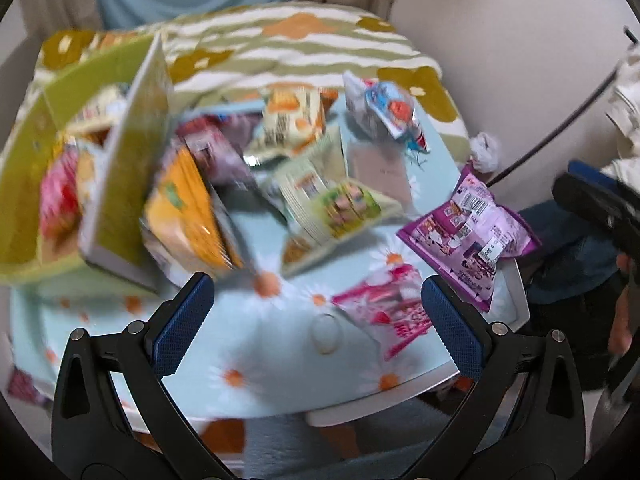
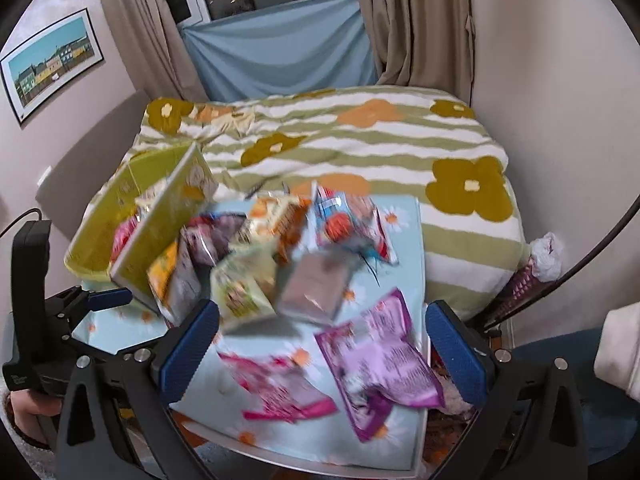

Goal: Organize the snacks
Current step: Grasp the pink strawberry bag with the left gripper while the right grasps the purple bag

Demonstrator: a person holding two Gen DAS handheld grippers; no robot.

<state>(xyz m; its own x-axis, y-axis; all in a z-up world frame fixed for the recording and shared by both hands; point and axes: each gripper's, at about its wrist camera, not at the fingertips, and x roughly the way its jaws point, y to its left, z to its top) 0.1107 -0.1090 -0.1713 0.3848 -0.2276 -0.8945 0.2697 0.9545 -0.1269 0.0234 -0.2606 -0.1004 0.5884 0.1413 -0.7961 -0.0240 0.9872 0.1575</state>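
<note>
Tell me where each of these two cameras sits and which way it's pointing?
Left wrist view: sits on the left gripper, looking down past its open blue fingers at the snack-covered table; the right gripper shows at the right edge.
Right wrist view: sits on the right gripper, facing the table, bed and window; the left gripper shows at left.
Shared: the green box, pink packet and purple packet.
</note>
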